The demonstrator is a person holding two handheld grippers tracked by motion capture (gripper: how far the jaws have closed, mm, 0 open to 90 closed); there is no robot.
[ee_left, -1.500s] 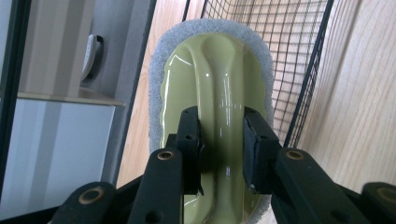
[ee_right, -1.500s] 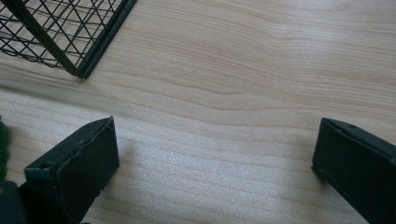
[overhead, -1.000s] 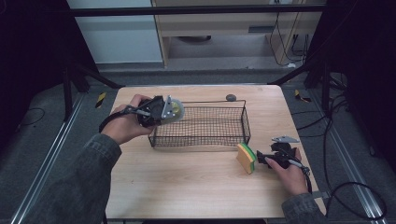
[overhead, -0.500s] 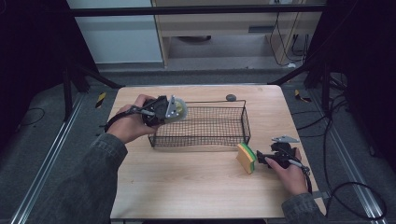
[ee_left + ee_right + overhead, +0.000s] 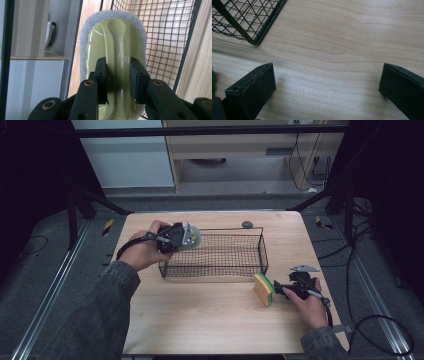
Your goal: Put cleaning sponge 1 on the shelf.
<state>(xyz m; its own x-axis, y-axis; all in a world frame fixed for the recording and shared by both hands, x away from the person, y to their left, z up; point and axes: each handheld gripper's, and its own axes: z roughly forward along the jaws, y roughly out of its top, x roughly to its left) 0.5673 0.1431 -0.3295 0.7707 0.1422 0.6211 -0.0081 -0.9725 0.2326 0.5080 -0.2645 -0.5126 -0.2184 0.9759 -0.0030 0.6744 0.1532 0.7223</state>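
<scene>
Scrubber [image 5: 113,50] above wire basket's [image 5: 215,270] left rim

Layout on the table [image 5: 200,320]: wire basket [image 5: 215,255] at centre; scrubbing pad [image 5: 192,236] held by the left gripper [image 5: 175,237] over the basket's left rim; sponge [image 5: 262,289] standing on edge before the basket's right corner — right gripper [image 5: 285,289] just right of it; small knob [image 5: 247,224] behind the basket.
</scene>
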